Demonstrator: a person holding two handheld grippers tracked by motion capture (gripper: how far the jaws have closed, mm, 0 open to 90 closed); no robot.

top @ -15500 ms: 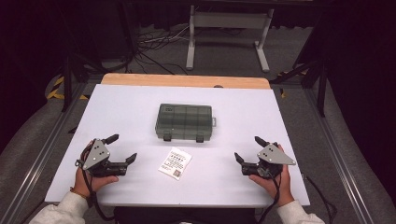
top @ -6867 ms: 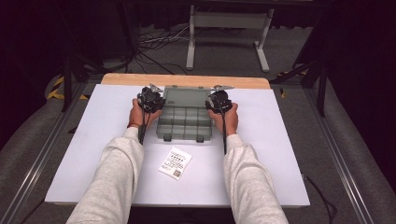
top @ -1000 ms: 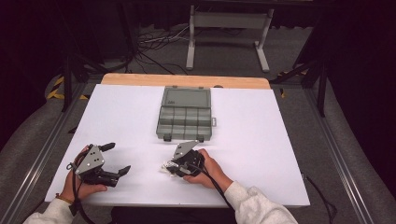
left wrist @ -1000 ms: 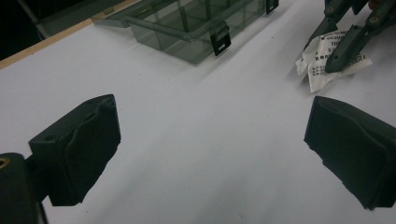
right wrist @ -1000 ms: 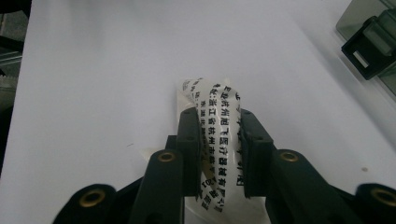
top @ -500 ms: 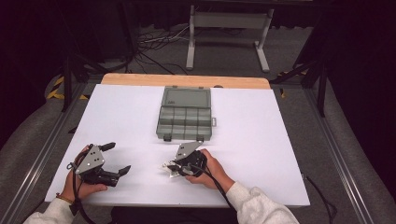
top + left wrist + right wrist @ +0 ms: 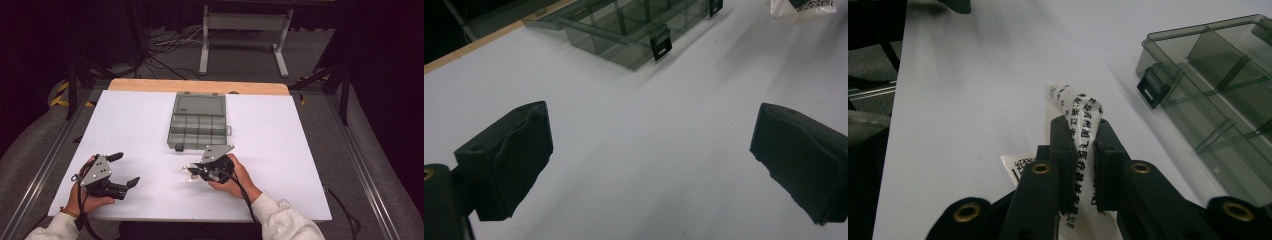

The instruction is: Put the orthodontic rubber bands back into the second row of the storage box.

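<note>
While our right gripper [image 7: 192,171] has just been closing and now pinches the one small printed bag [image 7: 1082,131] near the table's [image 7: 300,165] near edge, our left gripper [image 7: 126,170] rests at the near left, jaws wide apart. We count one open compartment box [image 7: 199,121], far centre.

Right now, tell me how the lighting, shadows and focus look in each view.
High view: the white table is evenly lit, the floor around it dark; the small bag in the right gripper looks soft. Left gripper view: the near black pads are blurred, and the open box casts a faint shadow. Right gripper view: the bag's print is sharp, while the box is softer.
</note>
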